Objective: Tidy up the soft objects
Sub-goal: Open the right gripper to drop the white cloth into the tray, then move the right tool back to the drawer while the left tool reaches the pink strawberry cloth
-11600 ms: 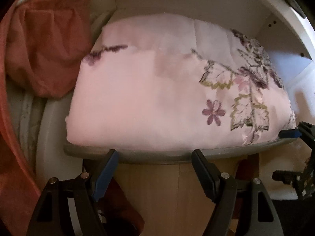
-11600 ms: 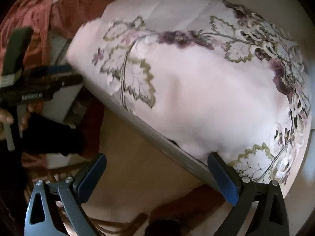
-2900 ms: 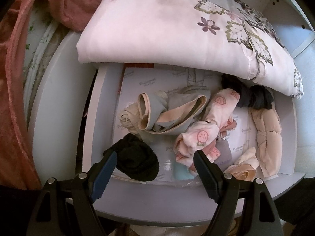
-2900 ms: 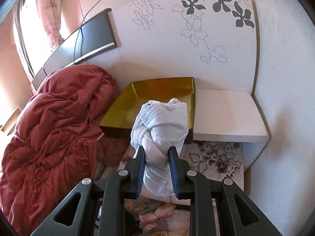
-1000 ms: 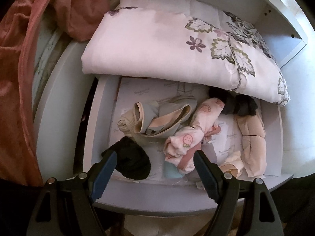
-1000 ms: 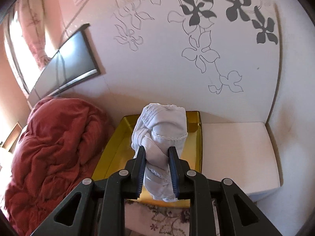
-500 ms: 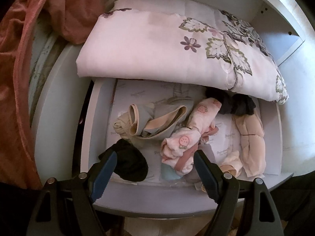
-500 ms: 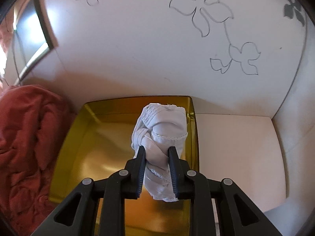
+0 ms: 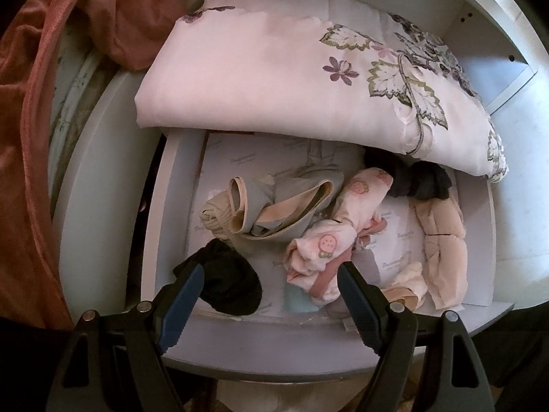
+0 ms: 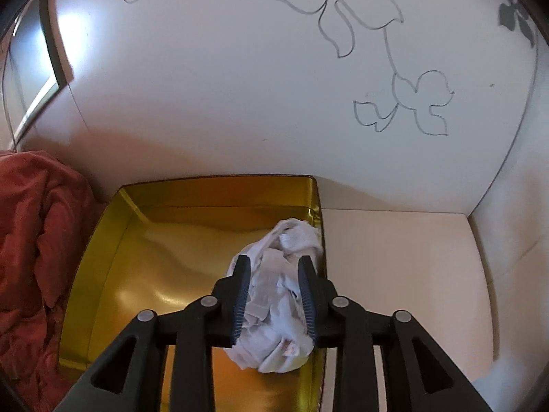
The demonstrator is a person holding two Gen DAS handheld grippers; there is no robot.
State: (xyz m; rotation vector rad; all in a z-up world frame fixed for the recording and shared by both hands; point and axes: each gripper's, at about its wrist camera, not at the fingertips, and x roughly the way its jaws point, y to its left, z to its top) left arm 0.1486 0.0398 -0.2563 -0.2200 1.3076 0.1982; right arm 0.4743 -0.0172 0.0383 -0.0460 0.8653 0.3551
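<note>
In the right wrist view, the right gripper (image 10: 274, 295) sits low in the frame with its jaws parted a little, one on each side of a crumpled white garment (image 10: 278, 302). The bundle lies in the gold tray (image 10: 144, 240), against the tray's right wall at lower centre; the pads look to be touching or just beside the cloth, and whether they squeeze it cannot be told. To the right of the tray lies a pale shelf top (image 10: 398, 274), and a white wall panel with outlined flowers (image 10: 240, 86) fills the upper frame. A red blanket (image 10: 31, 240) bunches at the left edge.

In the left wrist view, the left gripper (image 9: 267, 298) hangs wide open and holds nothing, its blue-padded jaws at the bottom of the frame above the front edge of an open white drawer (image 9: 164, 206). Inside lie a black sock (image 9: 230, 285) at lower left, a grey and beige garment (image 9: 274, 206) in the middle, a pink strawberry-print piece (image 9: 329, 240) just right of it, a dark item (image 9: 422, 182) at the upper right (partly tucked under the bedding), and a beige folded piece (image 9: 442, 247) along the right side. A folded floral duvet (image 9: 274, 68) overhangs the drawer's back across the upper frame.
</note>
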